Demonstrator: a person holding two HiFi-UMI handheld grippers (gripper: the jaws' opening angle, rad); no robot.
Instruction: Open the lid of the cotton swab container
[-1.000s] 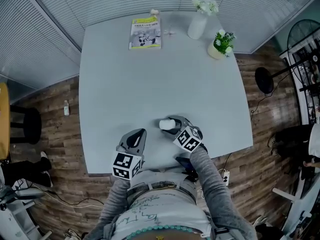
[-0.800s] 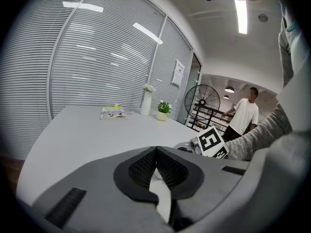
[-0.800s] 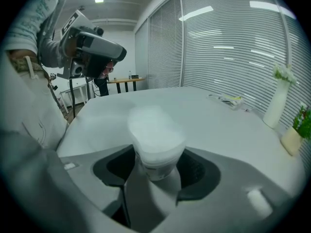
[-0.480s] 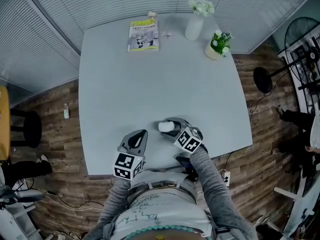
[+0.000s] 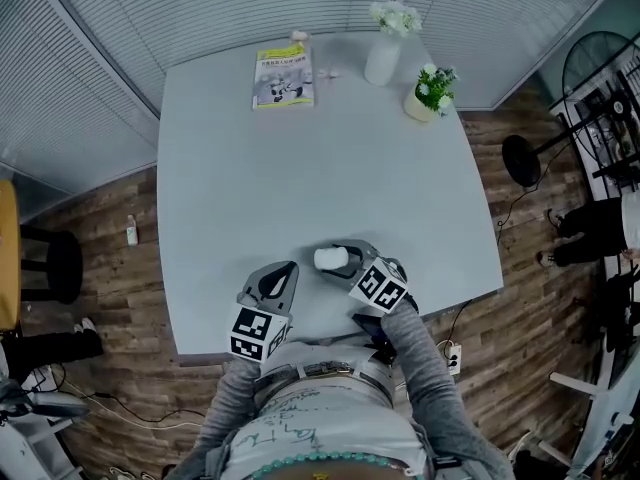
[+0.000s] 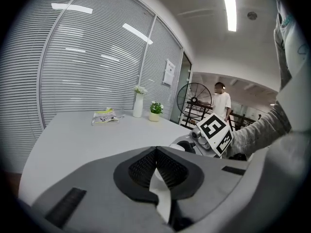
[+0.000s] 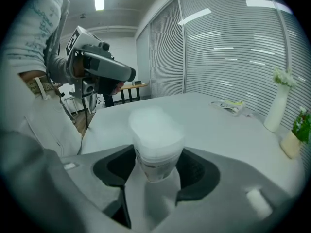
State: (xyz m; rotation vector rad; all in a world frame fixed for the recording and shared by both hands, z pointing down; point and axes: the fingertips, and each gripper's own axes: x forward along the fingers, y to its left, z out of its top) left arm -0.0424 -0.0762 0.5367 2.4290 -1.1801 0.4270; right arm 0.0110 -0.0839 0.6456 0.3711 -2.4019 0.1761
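Trouble could begin closest to the body. The left tool (image 6: 156,166) has its jaws pressed together on nothing. It would have to spread before it could take the lid (image 7: 154,121), and a hurried approach with the jaws together might just knock the cotton swab container (image 7: 156,147) sideways.

Just beyond, the right tool (image 7: 156,169) pinches the container's lower body between wide-spread pads, with the lid end sticking out past the jaws toward the left tool. That hold sits low on smooth, rounded plastic. A pull or twist on the lid would likely turn the container in the pads or lever it out, and squeezing harder might flex the thin wall.

If it slips it would drop on the surface (image 5: 300,168) near the front edge and could roll off. The booklet (image 5: 283,73), vase (image 5: 383,56) and potted plant (image 5: 430,93) stand well apart at the far side, out of danger.
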